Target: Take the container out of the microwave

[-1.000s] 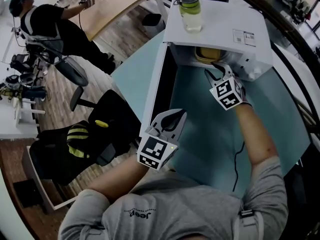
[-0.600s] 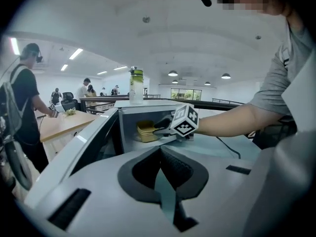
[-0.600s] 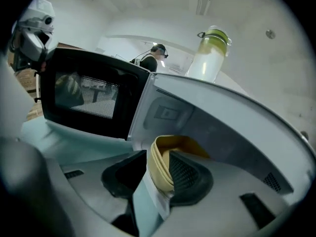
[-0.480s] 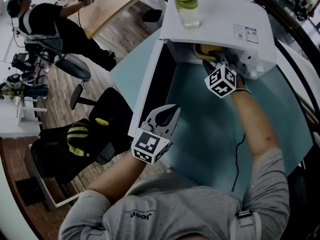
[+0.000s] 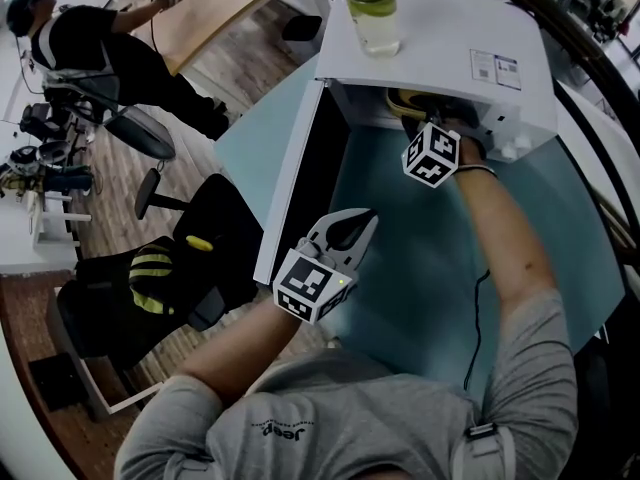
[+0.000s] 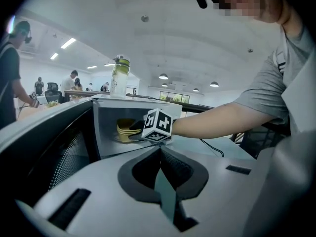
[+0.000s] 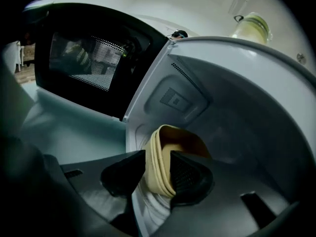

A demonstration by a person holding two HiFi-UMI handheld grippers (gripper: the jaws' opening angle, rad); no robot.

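Observation:
A white microwave (image 5: 440, 38) stands on the teal table with its dark door (image 5: 300, 183) swung open to the left. Inside it sits a yellow container (image 5: 410, 101), also seen in the left gripper view (image 6: 127, 130). My right gripper (image 5: 425, 118) reaches into the cavity. In the right gripper view its jaws straddle the container's (image 7: 170, 147) near rim and are opening. I see no squeeze on the rim. My left gripper (image 5: 352, 230) hovers in front of the open door, shut and empty (image 6: 160, 154).
A clear bottle with a green lid (image 5: 372, 8) stands on top of the microwave. A black cable (image 5: 478, 308) trails over the table (image 5: 420, 258). Left of the table is a black office chair (image 5: 215, 243) with a yellow-striped item. A person (image 5: 80, 38) works at a far desk.
My right gripper has pushed deeper into the microwave and rolled, so its marker cube faces differently. The left gripper has shifted only slightly in front of the door.

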